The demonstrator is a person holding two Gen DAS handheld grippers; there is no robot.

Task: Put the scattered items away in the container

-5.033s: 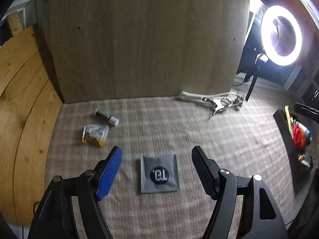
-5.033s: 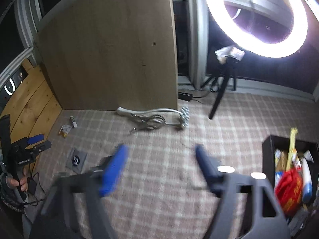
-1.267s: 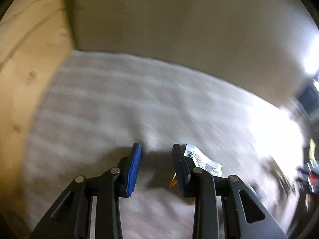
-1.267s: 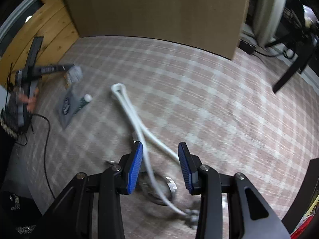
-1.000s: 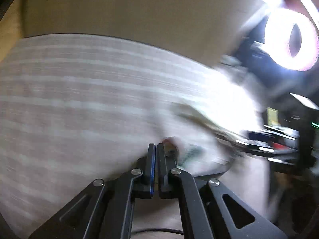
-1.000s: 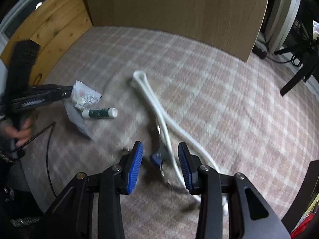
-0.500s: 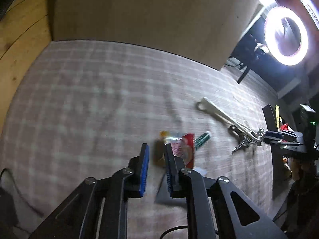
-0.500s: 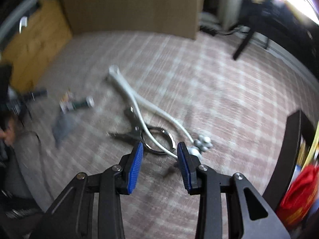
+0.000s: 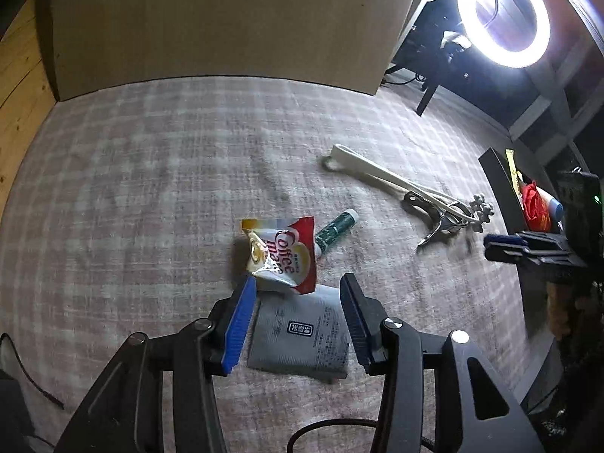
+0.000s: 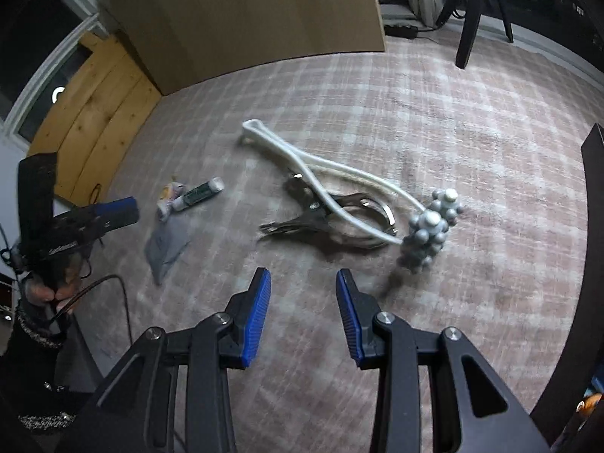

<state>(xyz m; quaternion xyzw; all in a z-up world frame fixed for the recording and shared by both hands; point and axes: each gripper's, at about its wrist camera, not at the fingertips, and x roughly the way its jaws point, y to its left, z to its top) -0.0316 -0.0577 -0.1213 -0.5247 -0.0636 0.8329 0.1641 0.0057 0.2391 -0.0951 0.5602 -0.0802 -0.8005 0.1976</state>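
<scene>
The left gripper [image 9: 298,298] hung over a little heap on the checked carpet [image 9: 151,188], its jaws opening, with nothing pressed between them. The coffee creamer sachet [image 9: 281,253] lay just beyond its pads, overlapping the far edge of the grey packet [image 9: 302,336] and touching the green tube [image 9: 334,230], probably gathered so they could be lifted in fewer trips. Further right lay the white massager [image 10: 339,185] across the metal pliers [image 10: 321,219]. The right gripper [image 10: 304,317] hovered near them, jaws apart and empty (likely lining up on that tangle). The black container [image 9: 502,185], already holding bright items, stood at the far right, well apart from the heap.
</scene>
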